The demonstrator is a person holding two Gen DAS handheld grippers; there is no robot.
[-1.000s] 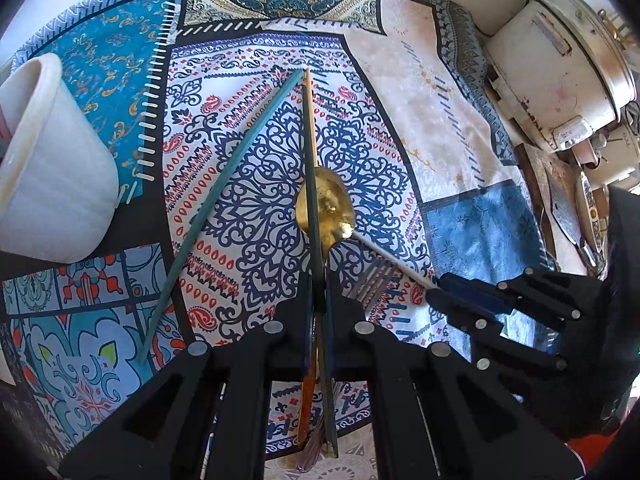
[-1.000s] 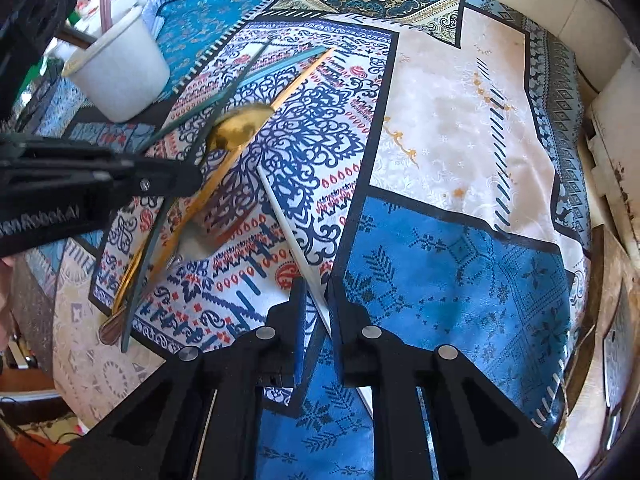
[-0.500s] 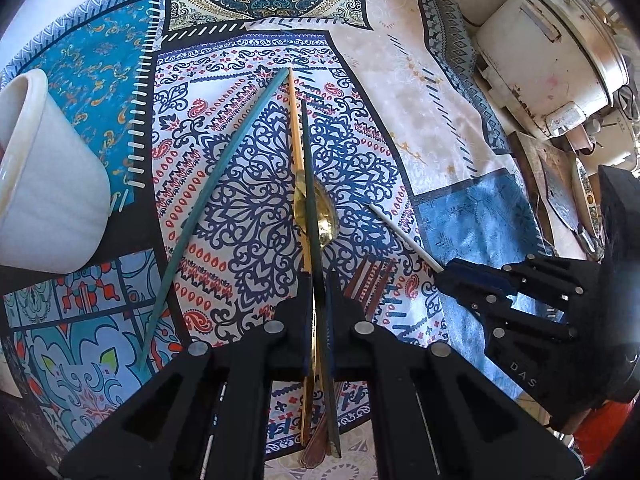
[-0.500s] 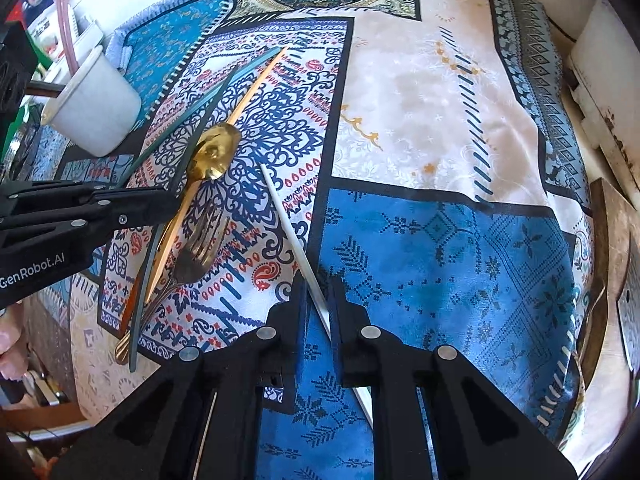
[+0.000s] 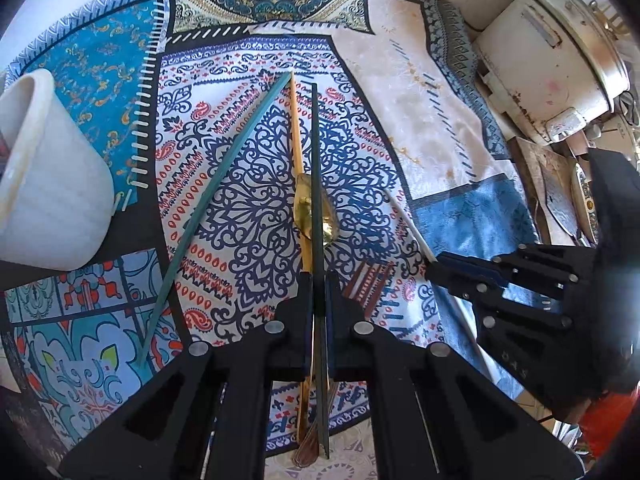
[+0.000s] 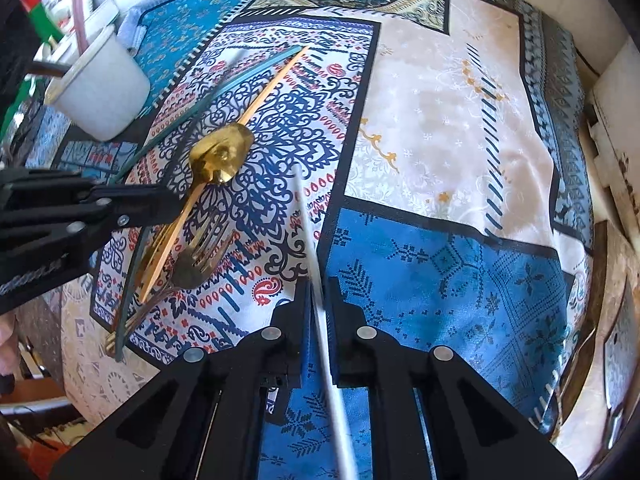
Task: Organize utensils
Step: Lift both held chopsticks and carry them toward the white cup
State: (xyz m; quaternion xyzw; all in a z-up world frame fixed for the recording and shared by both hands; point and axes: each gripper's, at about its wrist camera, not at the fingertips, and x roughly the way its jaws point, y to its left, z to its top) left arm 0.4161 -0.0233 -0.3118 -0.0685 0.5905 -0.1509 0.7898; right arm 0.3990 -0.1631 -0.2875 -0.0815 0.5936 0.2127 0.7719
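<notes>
My left gripper [image 5: 318,280] is shut on a dark green chopstick [image 5: 315,152] that runs away over the gold spoon [image 5: 326,220]. An orange chopstick [image 5: 297,132] lies just left of it, and a teal chopstick [image 5: 216,200] slants further left. Brown fork tines [image 5: 368,280] show right of the jaws. My right gripper [image 6: 319,292] is closing its jaws on a white chopstick [image 6: 306,216], its pads pressing the stick. The spoon [image 6: 220,154], fork [image 6: 204,256] and left gripper [image 6: 172,200] sit to its left.
A white cup [image 5: 44,184] stands at the left on the patterned cloth [image 6: 460,120], and shows as the cup [image 6: 100,92] in the right wrist view. A worn white appliance [image 5: 552,64] stands off the cloth's right edge, with boards below it.
The right jaws have narrowed onto the white chopstick, which now runs straighter between them. The left gripper keeps its hold on the dark green chopstick and has hardly moved.
</notes>
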